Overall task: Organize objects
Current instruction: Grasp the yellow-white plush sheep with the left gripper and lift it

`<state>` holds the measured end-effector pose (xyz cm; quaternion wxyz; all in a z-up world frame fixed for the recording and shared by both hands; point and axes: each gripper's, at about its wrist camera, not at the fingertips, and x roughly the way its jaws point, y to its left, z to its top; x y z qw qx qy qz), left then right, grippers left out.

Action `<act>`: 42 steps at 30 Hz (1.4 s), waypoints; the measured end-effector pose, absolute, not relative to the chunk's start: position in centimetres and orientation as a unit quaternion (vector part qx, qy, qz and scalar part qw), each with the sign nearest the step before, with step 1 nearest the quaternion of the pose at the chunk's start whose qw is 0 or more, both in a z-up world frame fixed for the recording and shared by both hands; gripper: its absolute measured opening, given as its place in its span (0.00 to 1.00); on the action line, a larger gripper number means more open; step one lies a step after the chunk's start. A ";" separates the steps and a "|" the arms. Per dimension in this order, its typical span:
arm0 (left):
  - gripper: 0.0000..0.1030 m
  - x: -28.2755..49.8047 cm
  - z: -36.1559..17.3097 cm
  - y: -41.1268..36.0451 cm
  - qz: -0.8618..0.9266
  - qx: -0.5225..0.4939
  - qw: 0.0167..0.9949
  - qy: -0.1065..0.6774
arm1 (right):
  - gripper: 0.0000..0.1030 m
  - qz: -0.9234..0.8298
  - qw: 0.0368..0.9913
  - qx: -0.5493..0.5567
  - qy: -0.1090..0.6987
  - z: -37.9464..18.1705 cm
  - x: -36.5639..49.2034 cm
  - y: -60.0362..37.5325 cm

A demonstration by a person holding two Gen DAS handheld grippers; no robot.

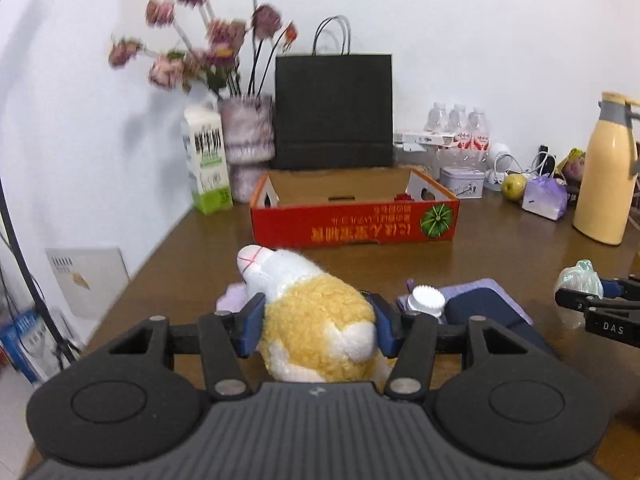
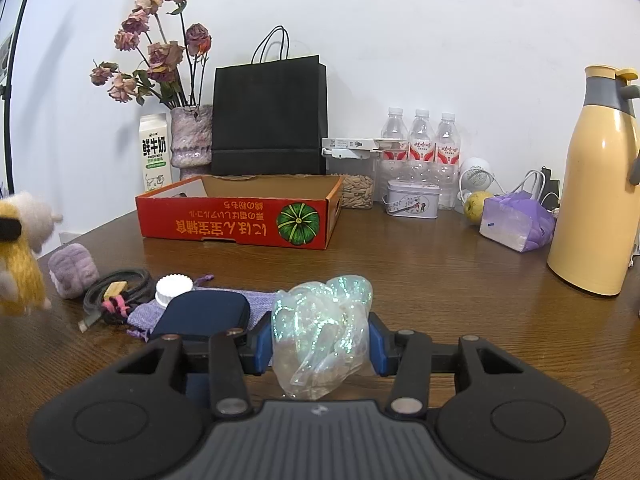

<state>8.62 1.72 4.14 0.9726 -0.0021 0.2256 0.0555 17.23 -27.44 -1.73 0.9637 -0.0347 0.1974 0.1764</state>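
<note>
My left gripper [image 1: 318, 322] is shut on a yellow and white plush toy [image 1: 312, 304], held above the table in front of the open red cardboard box [image 1: 352, 228]. The toy also shows at the left edge of the right wrist view [image 2: 20, 256]. My right gripper [image 2: 320, 346] is shut on a crumpled iridescent clear bag [image 2: 320, 328], also seen in the left wrist view [image 1: 578, 284]. On the table lie a navy case [image 2: 202, 316], a white bottle cap [image 2: 174, 288], a lilac pouch [image 2: 256, 300], a coiled black cable [image 2: 116, 292] and a small purple block [image 2: 74, 270].
Behind the red box [image 2: 240, 220] stand a black paper bag [image 2: 270, 120], a vase of dried roses [image 2: 192, 140] and a milk carton [image 2: 155, 154]. To the right are water bottles [image 2: 420, 140], a tin [image 2: 412, 202], a purple bag [image 2: 516, 220] and a yellow thermos [image 2: 596, 200].
</note>
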 end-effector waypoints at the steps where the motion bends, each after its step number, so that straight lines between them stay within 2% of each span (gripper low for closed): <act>1: 0.54 8.6 3.8 2.3 0.054 -0.013 0.972 0.229 | 0.44 0.176 0.964 -0.034 0.197 -1.7 17.2 -27.4; 5: 0.55 8.5 2.5 5.3 0.045 -0.072 0.965 0.247 | 0.44 0.179 0.964 -0.036 0.195 -1.7 17.1 -27.4; 8: 0.60 9.0 0.8 7.5 0.038 -0.106 0.957 0.267 | 0.44 0.180 0.964 -0.036 0.194 -1.7 17.1 -27.4; 9: 0.64 9.1 0.3 7.9 0.039 -0.112 0.955 0.273 | 0.44 0.179 0.964 -0.036 0.194 -1.7 17.1 -27.4; 11: 0.82 9.1 -0.3 8.3 0.057 -0.110 0.953 0.278 | 0.44 0.179 0.964 -0.036 0.194 -1.7 17.1 -27.4; 12: 0.97 9.0 -0.5 8.3 0.075 -0.102 0.953 0.277 | 0.44 0.180 0.964 -0.036 0.194 -1.7 17.1 -27.4; 13: 1.00 8.7 -0.4 8.2 0.093 -0.093 0.954 0.268 | 0.44 0.179 0.964 -0.036 0.194 -1.6 17.1 -27.4; 18: 1.00 7.2 0.4 6.9 0.077 -0.060 0.963 0.251 | 0.44 0.180 0.964 -0.036 0.193 -1.6 17.0 -27.4; 26: 1.00 7.9 -0.4 3.7 0.055 0.015 0.960 0.275 | 0.45 0.179 0.964 -0.034 0.193 -1.5 17.1 -27.5; 34: 1.00 9.5 -2.1 4.8 0.057 -0.004 0.950 0.306 | 0.45 0.178 0.964 -0.033 0.194 -1.5 17.1 -27.6; 42: 0.99 9.7 -2.6 5.8 0.070 -0.053 0.952 0.294 | 0.45 0.178 0.963 -0.034 0.198 -1.5 17.3 -27.5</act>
